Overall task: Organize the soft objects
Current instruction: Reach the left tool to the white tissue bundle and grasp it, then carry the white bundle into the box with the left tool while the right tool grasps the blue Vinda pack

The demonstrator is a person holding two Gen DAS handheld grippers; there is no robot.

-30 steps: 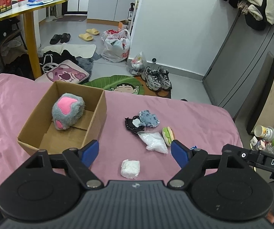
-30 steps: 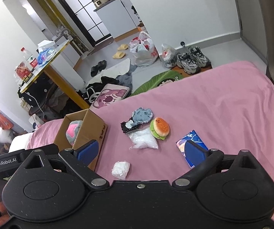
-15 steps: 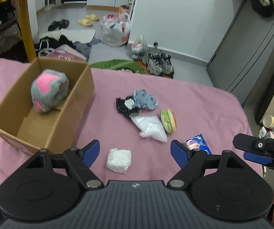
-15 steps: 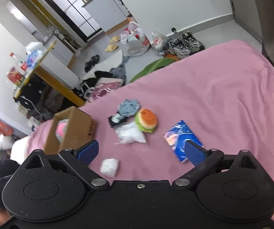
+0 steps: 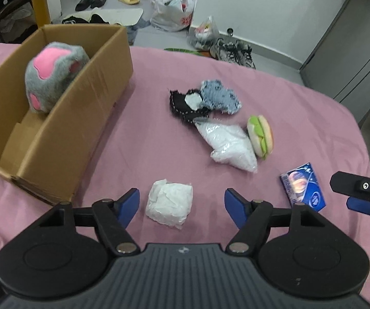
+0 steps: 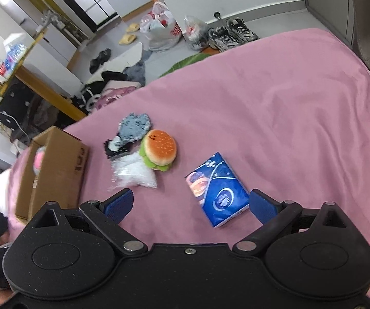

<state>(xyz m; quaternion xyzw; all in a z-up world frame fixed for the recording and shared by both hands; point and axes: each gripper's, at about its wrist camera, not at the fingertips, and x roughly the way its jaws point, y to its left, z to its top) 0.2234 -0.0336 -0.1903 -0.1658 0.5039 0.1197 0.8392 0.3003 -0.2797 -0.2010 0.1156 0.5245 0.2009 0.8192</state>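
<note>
**Both tongs spread above soft items on the pink sheet**

The left tongs [image 5: 181,206] are shown released, jaws wide apart, with a white wad [image 5: 169,206] lying between the blue fingers, apparently untouched. The right tongs [image 6: 190,204] are likewise released; a blue tissue pack [image 6: 217,189] lies between the jaws, nearer the right finger. A burger toy [image 6: 160,153], a clear bag [image 5: 230,146] and two cloth scraps [image 5: 203,100] are clustered farther off. A grey-pink plush [image 5: 52,73] is seen inside the box [image 5: 87,118] at left.
</note>
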